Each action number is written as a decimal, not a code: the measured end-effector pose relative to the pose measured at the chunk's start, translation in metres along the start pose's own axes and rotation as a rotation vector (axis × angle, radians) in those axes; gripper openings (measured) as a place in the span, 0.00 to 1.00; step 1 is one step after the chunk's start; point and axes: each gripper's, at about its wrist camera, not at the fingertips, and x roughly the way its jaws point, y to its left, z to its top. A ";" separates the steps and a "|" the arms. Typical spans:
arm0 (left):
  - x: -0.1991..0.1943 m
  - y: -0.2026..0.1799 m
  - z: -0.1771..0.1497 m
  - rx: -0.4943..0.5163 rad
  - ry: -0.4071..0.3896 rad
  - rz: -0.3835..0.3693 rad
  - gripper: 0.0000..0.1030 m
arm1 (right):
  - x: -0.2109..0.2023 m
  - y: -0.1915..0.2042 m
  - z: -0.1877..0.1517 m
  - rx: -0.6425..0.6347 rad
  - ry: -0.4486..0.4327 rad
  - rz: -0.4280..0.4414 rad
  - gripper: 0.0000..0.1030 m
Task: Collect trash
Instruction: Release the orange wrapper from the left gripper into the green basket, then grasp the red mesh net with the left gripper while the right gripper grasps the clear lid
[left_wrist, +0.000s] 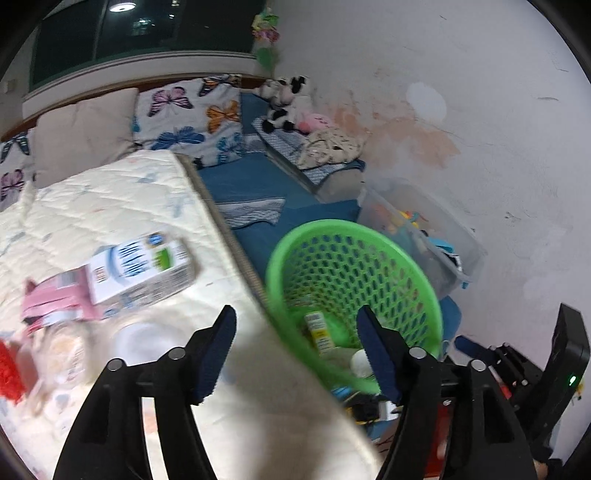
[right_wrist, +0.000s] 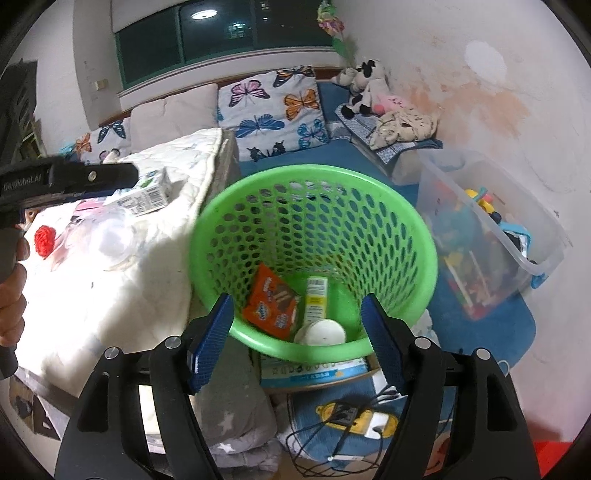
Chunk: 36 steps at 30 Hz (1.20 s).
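The right gripper (right_wrist: 297, 317) hangs with its blue-padded jaws spread wide and nothing between them, poised directly above the round green perforated plastic basket (right_wrist: 417, 236). In the basket's bottom lie an orange snack wrapper (right_wrist: 272, 301), a small yellow-and-white carton (right_wrist: 316, 299) and a white cup (right_wrist: 322, 331).

The left gripper (left_wrist: 296, 345) is likewise wide and empty, held over the near right edge of the cream quilted mattress (left_wrist: 110, 199), with the basket just to its right.

The remaining trash sits to the left on the mattress: a white-and-blue milk carton (left_wrist: 142, 267), its long axis running left to right, a pink packet (left_wrist: 59, 301) touching it, and a clear plastic cup (right_wrist: 112, 240) nearer. The left gripper is the nearer tool, so the next pickup probably falls to it, reaching left and farther in.
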 end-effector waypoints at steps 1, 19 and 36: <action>-0.005 0.006 -0.003 -0.007 -0.003 0.009 0.67 | -0.001 0.004 0.000 -0.002 -0.002 0.006 0.73; -0.085 0.146 -0.038 -0.177 -0.097 0.321 0.81 | 0.006 0.088 0.014 -0.116 -0.002 0.134 0.77; -0.079 0.251 -0.055 -0.349 -0.024 0.425 0.69 | 0.032 0.160 0.035 -0.183 0.026 0.260 0.81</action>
